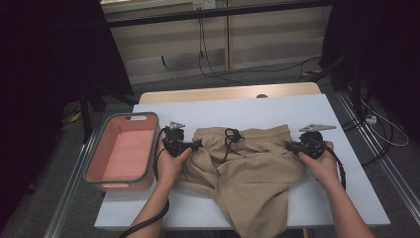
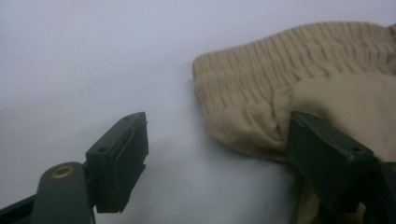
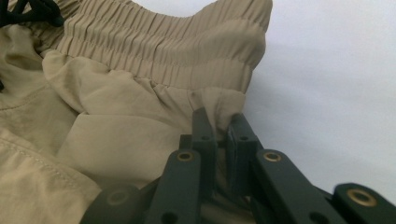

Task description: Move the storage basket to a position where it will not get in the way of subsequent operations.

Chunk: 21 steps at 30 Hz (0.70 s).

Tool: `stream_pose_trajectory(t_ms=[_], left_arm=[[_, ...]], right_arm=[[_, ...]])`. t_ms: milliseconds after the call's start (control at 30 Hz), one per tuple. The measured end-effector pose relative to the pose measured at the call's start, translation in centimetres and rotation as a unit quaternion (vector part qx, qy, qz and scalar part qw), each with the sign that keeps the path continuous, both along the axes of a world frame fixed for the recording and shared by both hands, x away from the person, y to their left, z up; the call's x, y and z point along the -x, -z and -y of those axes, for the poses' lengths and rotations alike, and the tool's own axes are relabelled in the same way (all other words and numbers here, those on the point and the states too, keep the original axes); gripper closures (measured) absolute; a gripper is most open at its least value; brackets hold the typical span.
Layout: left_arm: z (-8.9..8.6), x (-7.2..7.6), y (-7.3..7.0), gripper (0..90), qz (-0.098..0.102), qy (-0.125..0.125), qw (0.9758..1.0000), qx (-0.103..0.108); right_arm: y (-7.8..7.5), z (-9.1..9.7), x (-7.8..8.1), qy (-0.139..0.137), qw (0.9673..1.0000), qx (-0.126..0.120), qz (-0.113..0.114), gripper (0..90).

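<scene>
A pair of tan shorts [image 1: 247,168] lies crumpled on the white table [image 1: 247,111], elastic waistband toward the far side and a black drawstring [image 1: 232,135] knotted at its middle. My left gripper [image 1: 198,144] is at the waistband's left end. In the left gripper view its jaws [image 2: 217,135] stand wide open, with the corner of the shorts [image 2: 299,84] lying beside the right-hand jaw and not pinched. My right gripper [image 1: 288,146] is at the waistband's right end. In the right gripper view it [image 3: 220,123] is shut on a fold of the shorts [image 3: 140,93] just below the elastic.
A pink bin with a grey rim [image 1: 94,158] stands at the table's left edge, beside my left hand. One leg of the shorts hangs over the table's near edge. Cables lie on the floor beyond the table.
</scene>
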<state>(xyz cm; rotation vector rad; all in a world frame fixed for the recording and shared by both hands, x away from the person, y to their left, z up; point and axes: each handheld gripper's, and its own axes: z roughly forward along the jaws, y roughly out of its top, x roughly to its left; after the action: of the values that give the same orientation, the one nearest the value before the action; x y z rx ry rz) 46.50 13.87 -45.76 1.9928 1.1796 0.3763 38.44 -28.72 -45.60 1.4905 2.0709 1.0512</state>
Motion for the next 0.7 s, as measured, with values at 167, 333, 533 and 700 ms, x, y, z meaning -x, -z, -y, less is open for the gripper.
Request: stream_pose_trajectory(t_ms=[167, 333, 533, 700], left_arm=[[0.1, 0.0, 0.6, 20.0, 0.005, 0.008, 0.9999, -0.014], [0.3, 0.2, 0.7, 21.7, 0.015, 0.016, 0.9994, -0.027], [0.9, 0.4, 0.7, 35.4, 0.026, 0.035, 0.9983, -0.038], [1.2, 0.5, 0.5, 51.1, 0.026, 0.043, 0.9979, -0.042]], right_arm=[[0.1, -0.1, 0.1, 0.003, 1.0000, -0.001, 0.003, 84.3], [0.3, -0.2, 0.2, 0.003, 1.0000, 0.003, 0.005, 83.5], [0.3, -0.3, 0.2, 0.004, 1.0000, 0.001, 0.004, 83.2], [0.4, -0.3, 0.2, 0.006, 1.0000, -0.002, 0.003, 83.4]])
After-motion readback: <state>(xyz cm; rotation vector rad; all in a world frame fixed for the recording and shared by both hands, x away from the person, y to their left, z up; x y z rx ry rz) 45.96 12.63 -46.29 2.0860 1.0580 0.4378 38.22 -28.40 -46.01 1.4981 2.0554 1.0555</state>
